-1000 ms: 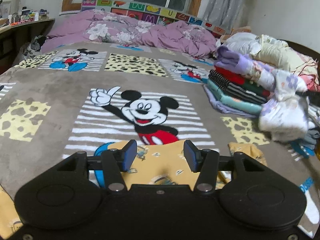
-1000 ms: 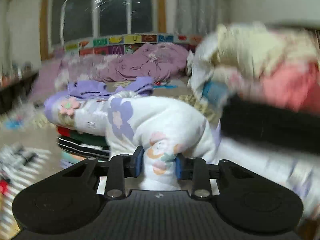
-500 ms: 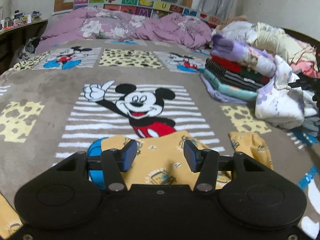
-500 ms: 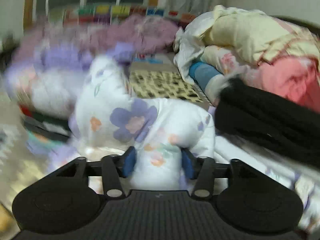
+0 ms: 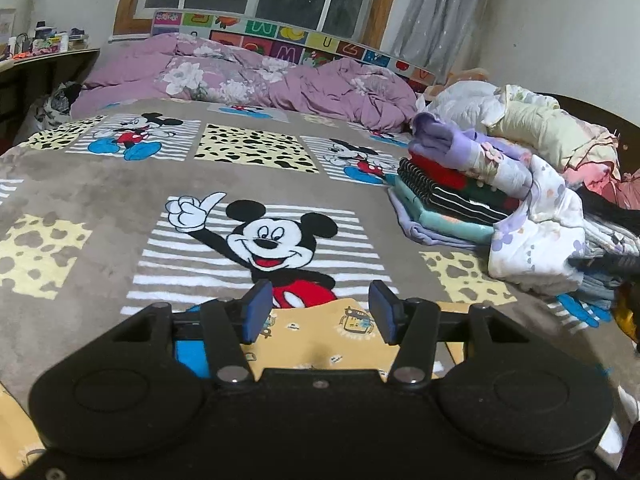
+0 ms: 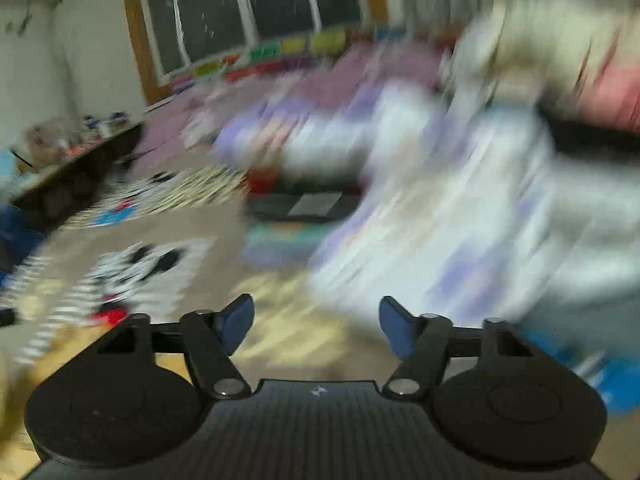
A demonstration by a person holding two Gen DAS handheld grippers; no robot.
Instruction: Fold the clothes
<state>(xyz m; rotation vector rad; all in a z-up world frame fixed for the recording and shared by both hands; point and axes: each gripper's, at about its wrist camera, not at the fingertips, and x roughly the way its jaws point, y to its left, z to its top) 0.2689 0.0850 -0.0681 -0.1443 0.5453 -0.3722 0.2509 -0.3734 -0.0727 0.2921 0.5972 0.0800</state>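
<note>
Right hand-held gripper [image 6: 316, 326] opening, empty, near the folded stack [image 6: 304, 204].

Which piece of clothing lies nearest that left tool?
The yellow garment, printed with small cartoons, spread flat on the blanket right under the left tool. The folded stack and white floral piece sit farther right.

A bed [image 5: 100, 184] under a cartoon-mouse blanket carries a yellow garment [image 5: 320, 336] at its near edge, a stack of folded clothes [image 5: 452, 196] at right, and a rumpled purple quilt [image 5: 248, 76] by the window.
</note>
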